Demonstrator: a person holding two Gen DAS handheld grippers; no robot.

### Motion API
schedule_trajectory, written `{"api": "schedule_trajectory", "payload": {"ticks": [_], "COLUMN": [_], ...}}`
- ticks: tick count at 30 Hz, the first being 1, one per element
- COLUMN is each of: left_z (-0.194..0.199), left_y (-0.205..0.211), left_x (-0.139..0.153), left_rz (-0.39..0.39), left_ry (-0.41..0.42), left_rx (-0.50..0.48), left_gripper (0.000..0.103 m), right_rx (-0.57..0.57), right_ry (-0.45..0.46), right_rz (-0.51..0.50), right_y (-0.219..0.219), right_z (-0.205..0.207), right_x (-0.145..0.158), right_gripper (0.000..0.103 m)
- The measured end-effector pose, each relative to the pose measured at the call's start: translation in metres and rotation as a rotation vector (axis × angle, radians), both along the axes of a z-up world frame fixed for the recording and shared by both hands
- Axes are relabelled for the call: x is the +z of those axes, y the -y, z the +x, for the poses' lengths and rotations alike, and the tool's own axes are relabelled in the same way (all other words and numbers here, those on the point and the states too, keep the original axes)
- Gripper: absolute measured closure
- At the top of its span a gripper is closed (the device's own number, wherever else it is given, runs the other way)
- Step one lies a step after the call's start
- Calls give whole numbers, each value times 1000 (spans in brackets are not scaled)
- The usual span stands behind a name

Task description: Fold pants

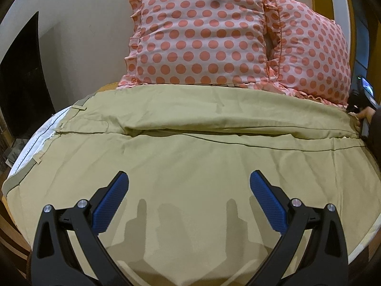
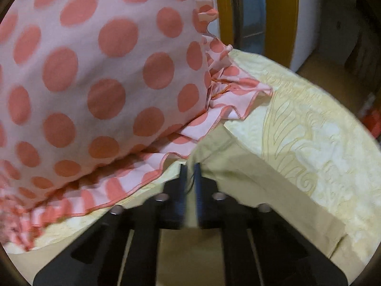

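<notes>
- Khaki cotton pants (image 1: 190,147) lie spread across the bed, one leg folded over the other, below the polka-dot pillows (image 1: 202,35)
- left hand-held gripper (image 1: 189,202) hovers above them, jaws apart; right hand-held gripper (image 2: 190,178) is clamped on the hem end
- judged step: mid-fold; next, the left should grip the other corner

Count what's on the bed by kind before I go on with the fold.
Khaki pants: 1
Polka-dot pillows: 2
Tools: 2, left tool open over the pants, right tool shut on a pants edge
Yellow quilted bedspread: 1
Total: 6
</notes>
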State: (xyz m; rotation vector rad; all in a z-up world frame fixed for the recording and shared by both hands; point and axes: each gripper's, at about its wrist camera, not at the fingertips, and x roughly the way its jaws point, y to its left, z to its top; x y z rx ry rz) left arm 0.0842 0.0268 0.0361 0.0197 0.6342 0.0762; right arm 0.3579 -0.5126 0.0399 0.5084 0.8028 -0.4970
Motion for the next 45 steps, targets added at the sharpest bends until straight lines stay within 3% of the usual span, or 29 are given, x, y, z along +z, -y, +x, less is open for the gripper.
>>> {"api": "schedule_trajectory", "payload": {"ticks": [5, 7, 10, 14, 15, 17, 18, 21, 23, 24, 25, 27, 29, 30, 33, 38, 43, 44, 45], "left_z": [-5, -7, -11, -10, -8, -5, -2, 4, 16, 22, 29, 43, 59, 66, 91, 155, 205, 214, 224], "left_y": [-4, -7, -13, -21, -23, -29, -33, -45, -59, -64, -70, -80, -91, -95, -108, -119, -131, -133, -135], "left_x": [3, 7, 16, 33, 37, 45, 49, 55, 58, 58, 59, 60, 63, 64, 66, 49, 23, 17, 11], "left_rz": [-20, -37, -53, -65, -68, -76, -81, -116, -195, -239, -283, -350, -404, -422, -470, -501, -533, -540, -545], "left_ry": [11, 25, 61, 114, 119, 130, 138, 145, 134, 122, 109, 101, 99, 94, 83, -50, -171, -191, -211], "left_rx": [11, 10, 16, 32, 39, 50, 59, 79, 65, 50, 38, 32, 35, 37, 63, 129, 227, 247, 264], "left_gripper": [2, 2, 2, 2, 2, 2, 2, 2, 2, 2, 2, 2, 2, 2, 2, 4, 16, 21, 34], "right_rx": [67, 95, 99, 82, 62, 17, 11, 16, 3, 0, -1, 4, 13, 40, 79, 70, 69, 72, 73], "right_ry": [253, 361, 399, 315, 301, 277, 280, 309, 308, 304, 297, 287, 333, 400, 503, 571, 568, 570, 569], "right_rz": [104, 161, 213, 362, 431, 532, 556, 554, 533, 514, 513, 554, 577, 564, 468, 441, 443, 446, 447], "right_y": [4, 2, -15, -21, -17, -13, -14, -19, -18, -18, -16, -8, -4, -2, -5, -5, -4, -4, -3], "right_z": [-68, -122, -194, -235, -237, -242, -247, -246, -240, -232, -225, -214, -217, -227, -258, -296, -301, -301, -299], "right_x": [33, 44, 47, 20, 12, 3, 1, 6, 4, 3, 0, -12, -13, -3, 25, 40, 36, 36, 35], "right_gripper": [99, 99, 99, 98, 94, 72, 56, 40, 41, 47, 69, 100, 101, 101, 101, 101, 101, 101, 101]}}
